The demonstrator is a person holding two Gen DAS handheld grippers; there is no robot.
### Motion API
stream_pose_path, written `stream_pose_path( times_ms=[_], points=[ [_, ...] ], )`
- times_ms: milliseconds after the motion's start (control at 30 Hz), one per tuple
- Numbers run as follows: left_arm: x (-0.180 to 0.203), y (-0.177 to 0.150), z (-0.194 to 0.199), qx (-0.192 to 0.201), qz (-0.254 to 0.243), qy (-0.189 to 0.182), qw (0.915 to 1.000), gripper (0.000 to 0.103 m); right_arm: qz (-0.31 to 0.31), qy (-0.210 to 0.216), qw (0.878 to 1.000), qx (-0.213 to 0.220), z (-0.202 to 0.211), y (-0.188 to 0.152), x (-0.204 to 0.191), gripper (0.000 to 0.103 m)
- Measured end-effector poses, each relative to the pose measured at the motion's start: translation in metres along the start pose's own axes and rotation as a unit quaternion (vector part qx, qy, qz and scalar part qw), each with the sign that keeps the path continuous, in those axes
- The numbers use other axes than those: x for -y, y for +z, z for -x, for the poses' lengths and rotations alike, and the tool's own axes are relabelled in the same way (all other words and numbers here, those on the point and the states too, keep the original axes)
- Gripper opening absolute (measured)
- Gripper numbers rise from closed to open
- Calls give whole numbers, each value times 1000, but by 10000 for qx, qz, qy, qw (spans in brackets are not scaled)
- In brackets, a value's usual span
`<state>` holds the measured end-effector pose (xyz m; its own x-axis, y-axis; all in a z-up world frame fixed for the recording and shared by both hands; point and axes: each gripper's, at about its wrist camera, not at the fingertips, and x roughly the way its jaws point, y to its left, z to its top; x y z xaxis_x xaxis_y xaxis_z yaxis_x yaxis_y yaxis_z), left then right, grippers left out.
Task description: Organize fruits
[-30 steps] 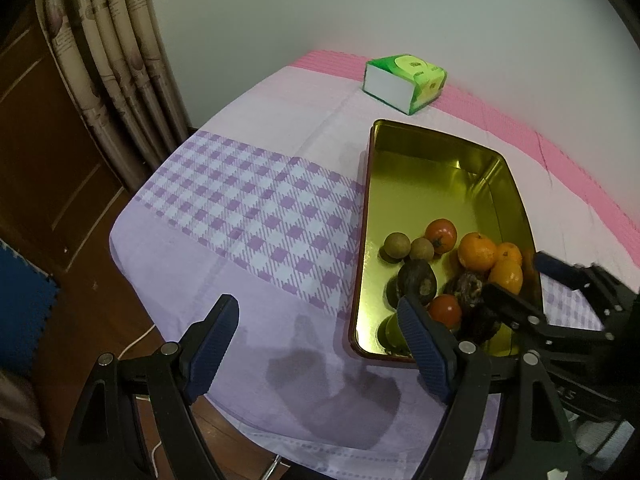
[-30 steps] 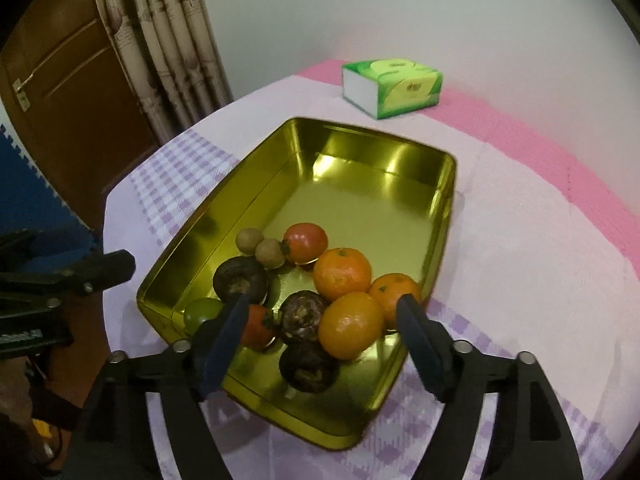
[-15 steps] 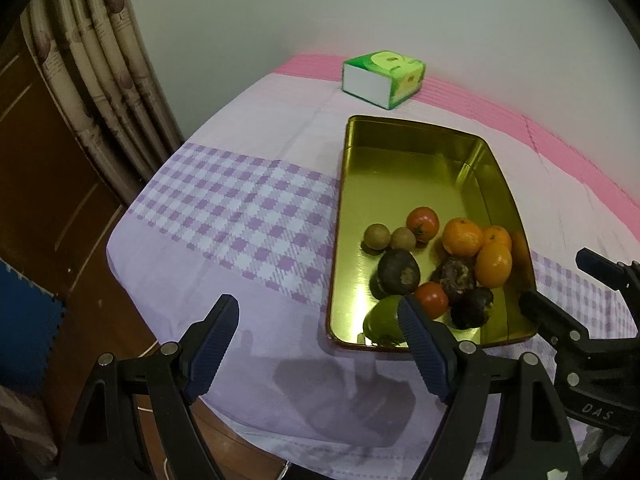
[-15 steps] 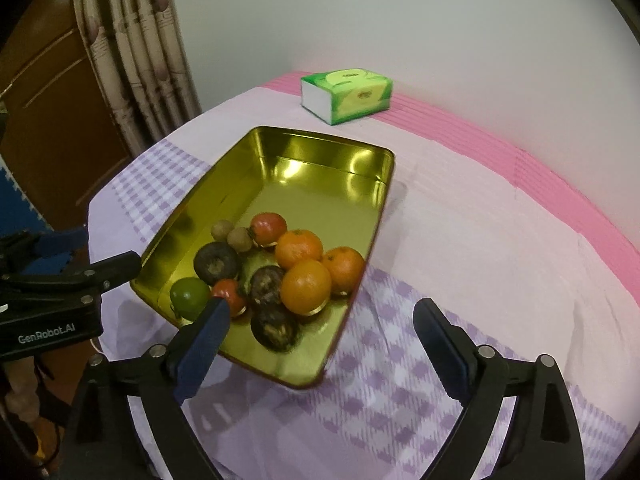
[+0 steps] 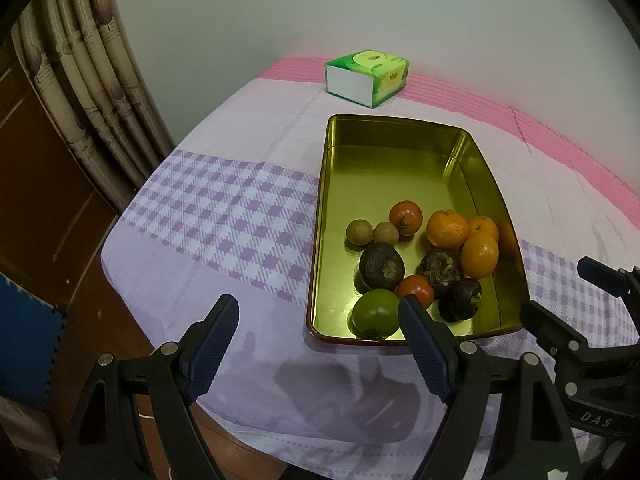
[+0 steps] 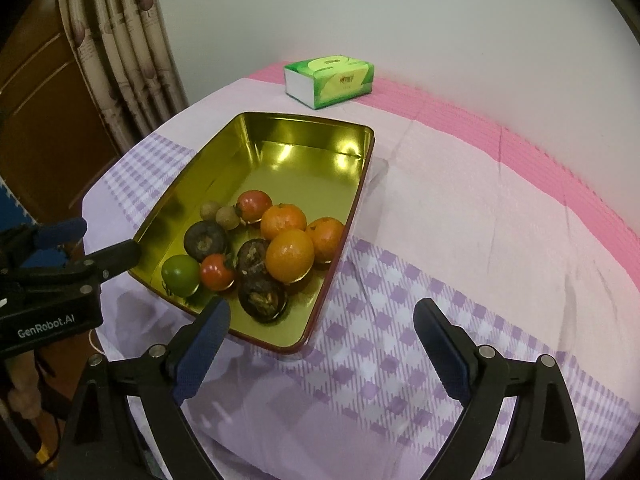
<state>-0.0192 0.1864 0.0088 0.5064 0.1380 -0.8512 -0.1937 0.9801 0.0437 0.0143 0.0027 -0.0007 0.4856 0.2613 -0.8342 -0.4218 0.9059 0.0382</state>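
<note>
Seemingly between picks: all fruit piled at near end of shiny gold rectangular metal tray (image 5: 400,160), far half bare. Nothing gripped. Judged early or mid-sort; next move likely calls for choosing one fruit and lowering spread jaws around it without knocking neighbours.

Left hand-held gripper (image 5: 316,344) open wide, empty, pitched steeply down, hovering over near edge of purple-checked tablecloth on table (image 5: 224,216). Tray just ahead and to its right; round green fruit (image 5: 376,312) right off its right fingertip, small red tomato (image 5: 416,290) just beyond. Dark brown wrinkled mangosteens (image 5: 382,266) and round orange tangerines (image 5: 448,228) further ahead-right; two small tan longans (image 5: 372,233) and a second red tomato (image 5: 406,217) beyond those.

Right hand-held gripper (image 6: 320,332) open wider, empty, also angled steeply down, above checked cloth off tray's near right corner. Tray ahead-left; one dark mangosteen just past its left fingertip. Tips apart from all fruit, no contact.

Green-and-white tissue box (image 6: 330,78) well ahead of both, by wall, clear of tray.

Tight cluster, round fruit likely to roll; mangosteen nearest right gripper or green fruit nearest left look easiest to reach.
</note>
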Motion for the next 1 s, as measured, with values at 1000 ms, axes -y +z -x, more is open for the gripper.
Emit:
stream_pose_path(
  times_ms=[1000],
  points=[
    [1, 0, -1, -8, -7, 16, 10000, 79, -29, 78, 9997, -250, -11, -6, -2, 93]
  ],
)
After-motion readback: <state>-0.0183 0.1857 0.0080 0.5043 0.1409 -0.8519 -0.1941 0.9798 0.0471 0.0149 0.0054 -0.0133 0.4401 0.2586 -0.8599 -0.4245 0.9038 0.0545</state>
